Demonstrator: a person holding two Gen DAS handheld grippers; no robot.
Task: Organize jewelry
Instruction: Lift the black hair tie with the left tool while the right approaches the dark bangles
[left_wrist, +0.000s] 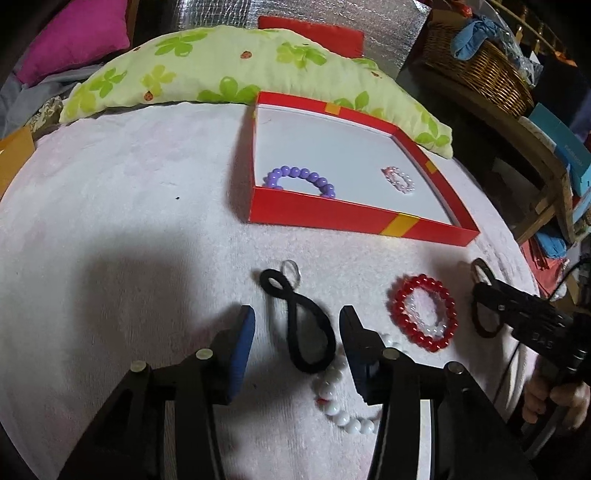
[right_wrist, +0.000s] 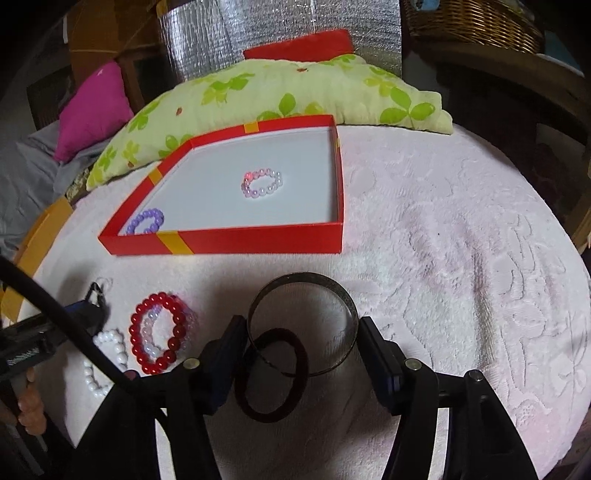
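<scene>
A red box (left_wrist: 325, 216) (right_wrist: 258, 242) with a white floor holds a purple bead bracelet (left_wrist: 301, 177) (right_wrist: 146, 220) and a small pink-white bead bracelet (left_wrist: 399, 180) (right_wrist: 262, 183). My left gripper (left_wrist: 297, 325) is open, its jaws either side of a black hair tie (left_wrist: 295, 317) on the white towel. My right gripper (right_wrist: 303, 332) (left_wrist: 480, 291) is open around a metal bangle (right_wrist: 325, 280) and a dark red hair tie (right_wrist: 271, 413). A red bead bracelet (left_wrist: 421, 314) (right_wrist: 162, 332) rings a clear one. A white bead bracelet (left_wrist: 332, 391) (right_wrist: 107, 354) lies near.
A green flowered pillow (left_wrist: 221, 66) (right_wrist: 280, 88) lies behind the box. A clear ring (left_wrist: 290, 269) lies by the black hair tie. A wicker basket (left_wrist: 476, 70) stands on a shelf at the right. A magenta cushion (left_wrist: 77, 37) is at the far left.
</scene>
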